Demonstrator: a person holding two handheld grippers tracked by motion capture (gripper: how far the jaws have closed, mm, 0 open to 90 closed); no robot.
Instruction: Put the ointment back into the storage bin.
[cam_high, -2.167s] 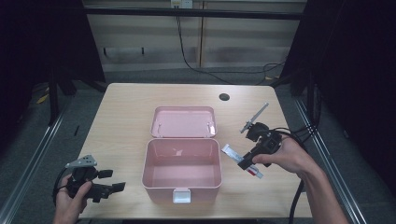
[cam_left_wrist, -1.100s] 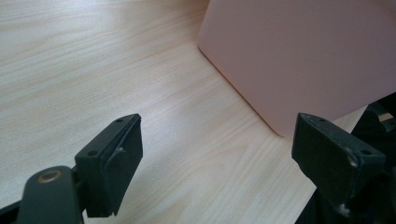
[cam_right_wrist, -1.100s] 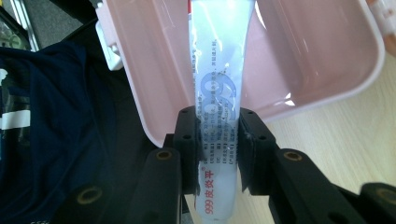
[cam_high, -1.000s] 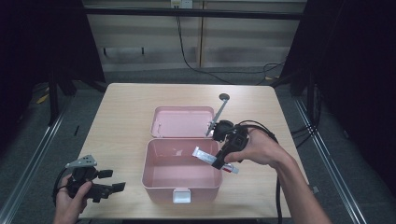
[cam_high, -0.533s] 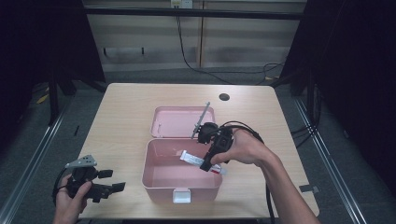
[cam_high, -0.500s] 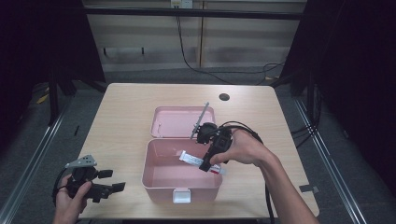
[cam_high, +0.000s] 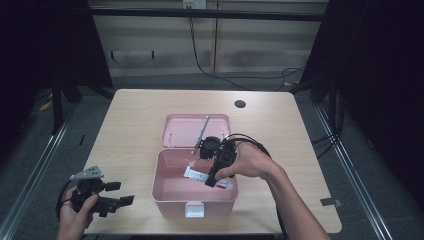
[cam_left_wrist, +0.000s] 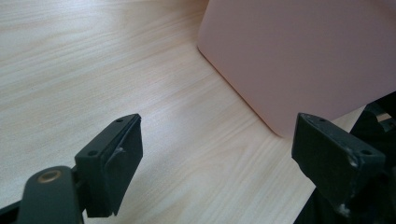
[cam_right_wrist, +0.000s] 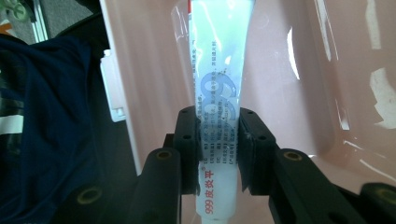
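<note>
A white tube (cam_right_wrist: 218, 93) is pinched between the jaws of the right gripper (cam_high: 216, 172). The tube is held over the inside of the open pink box (cam_high: 170, 192), near its right wall, and it is not seen to touch the floor of the box. In the right gripper view, the tube is squeezed across its middle, and blue print is seen on it. The box's lid (cam_high: 180, 131) is laid back flat on the far side, and a thin grey rod (cam_high: 201, 134) is seen slanting above it. A white latch (cam_high: 194, 210) is seen on the near wall of the box.

The left gripper (cam_high: 102, 197) is held at the near left corner of the table (cam_high: 130, 115), well apart from the box. Its jaws are spread wide and nothing is held between them. In the left gripper view, only bare wood lies between them, with the box wall (cam_left_wrist: 299, 51) further off. A small dark hole (cam_high: 240, 104) is seen in the table at the far right.
</note>
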